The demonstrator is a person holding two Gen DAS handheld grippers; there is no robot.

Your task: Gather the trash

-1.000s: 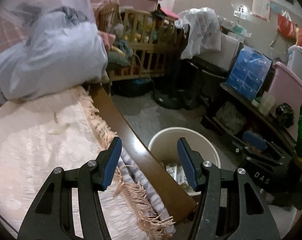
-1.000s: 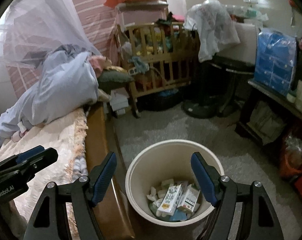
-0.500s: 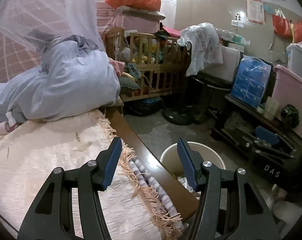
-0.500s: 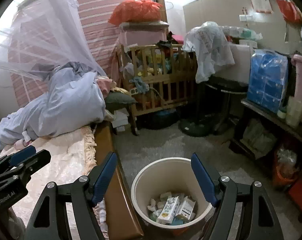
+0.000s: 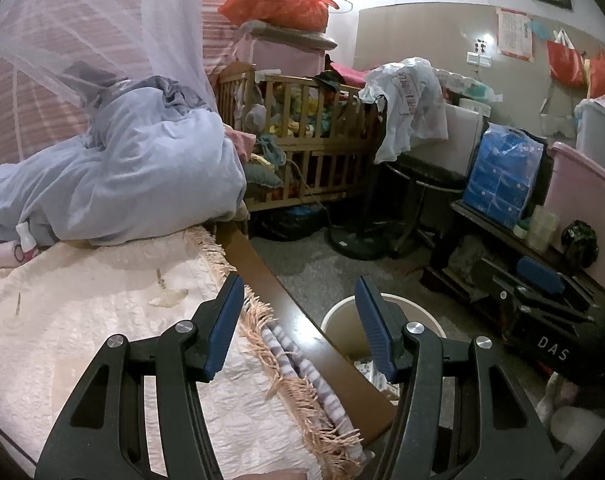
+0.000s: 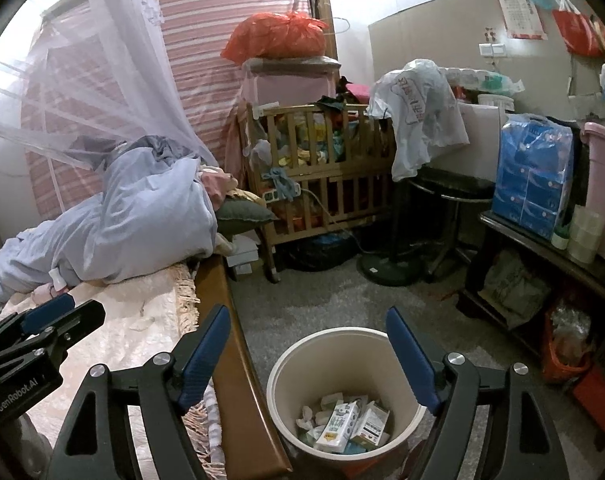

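A cream waste bin stands on the floor beside the bed and holds milk cartons and crumpled tissues. Its rim also shows in the left wrist view. My right gripper is open and empty, above and just in front of the bin. My left gripper is open and empty, over the bed's edge. A small scrap of trash lies on the cream bedspread, ahead and left of the left gripper. The left gripper also shows in the right wrist view.
A blue duvet is heaped on the bed under a mosquito net. A wooden bed rail runs between bed and bin. A crib, a stool and a low shelf with a blue tissue pack ring the grey floor.
Both grippers have tilted up and drawn back, so more of the room and the far wall shows. The bin has dropped lower in both views. Both stay open.
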